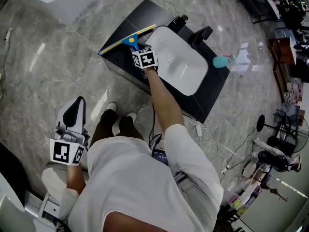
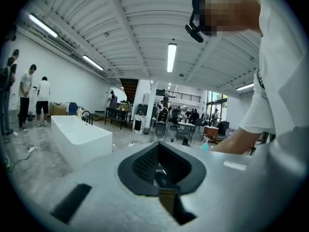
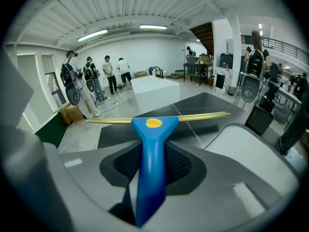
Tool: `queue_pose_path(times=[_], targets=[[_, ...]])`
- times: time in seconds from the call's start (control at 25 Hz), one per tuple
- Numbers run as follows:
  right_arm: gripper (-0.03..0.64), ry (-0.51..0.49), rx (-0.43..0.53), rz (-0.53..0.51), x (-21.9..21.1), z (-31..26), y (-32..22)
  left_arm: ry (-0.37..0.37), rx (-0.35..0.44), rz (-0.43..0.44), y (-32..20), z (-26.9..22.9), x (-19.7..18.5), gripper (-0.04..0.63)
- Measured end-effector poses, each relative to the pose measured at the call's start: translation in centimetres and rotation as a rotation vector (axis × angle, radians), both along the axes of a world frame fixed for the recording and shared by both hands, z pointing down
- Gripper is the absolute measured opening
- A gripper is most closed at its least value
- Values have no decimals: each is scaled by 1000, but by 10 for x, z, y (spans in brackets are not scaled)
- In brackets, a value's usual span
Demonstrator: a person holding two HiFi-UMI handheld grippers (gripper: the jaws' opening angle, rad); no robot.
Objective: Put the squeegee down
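The squeegee (image 1: 126, 40) has a blue handle and a long yellow blade. It hangs over the left corner of a black counter (image 1: 126, 14), next to a white basin (image 1: 186, 71). My right gripper (image 1: 136, 49) is shut on the handle, and whether the blade touches the counter I cannot tell. In the right gripper view the squeegee (image 3: 153, 144) runs straight out between the jaws of the right gripper (image 3: 153, 175), blade crosswise over the dark top. My left gripper (image 1: 78, 106) hangs low at the left over the floor, jaws together and empty. The left gripper (image 2: 161, 170) view shows nothing between them.
Two black taps (image 1: 202, 34) and a teal bottle (image 1: 222, 61) stand on the counter beyond the basin. Cables (image 1: 207, 129) lie on the marble floor beside it. A white bathtub (image 2: 79, 139) and several people (image 3: 91, 81) stand farther off in the hall.
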State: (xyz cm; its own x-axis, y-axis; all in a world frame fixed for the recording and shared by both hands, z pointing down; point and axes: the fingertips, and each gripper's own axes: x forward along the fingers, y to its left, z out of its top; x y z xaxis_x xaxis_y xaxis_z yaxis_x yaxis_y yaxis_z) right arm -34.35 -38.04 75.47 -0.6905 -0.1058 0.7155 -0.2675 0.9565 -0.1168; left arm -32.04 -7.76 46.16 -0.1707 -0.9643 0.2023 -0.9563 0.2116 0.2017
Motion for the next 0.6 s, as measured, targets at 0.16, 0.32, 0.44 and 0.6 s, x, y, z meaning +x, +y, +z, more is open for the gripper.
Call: queue_pose_path(times=[0.16,0.32,0.44,0.6], targets=[[146,97,-11,-3,-7,23,-6,8,-5,-19,6,3,-10,3],[147,117,-5,0,-7,30,-8,15,1,-16,5,4,-17,3],[149,105,1,-1,-10,29,-6,22,4,0,-2,5,-21,3],[150,95,6,-1,-10,28,-7,22,10,40,-18,6,-18,3]])
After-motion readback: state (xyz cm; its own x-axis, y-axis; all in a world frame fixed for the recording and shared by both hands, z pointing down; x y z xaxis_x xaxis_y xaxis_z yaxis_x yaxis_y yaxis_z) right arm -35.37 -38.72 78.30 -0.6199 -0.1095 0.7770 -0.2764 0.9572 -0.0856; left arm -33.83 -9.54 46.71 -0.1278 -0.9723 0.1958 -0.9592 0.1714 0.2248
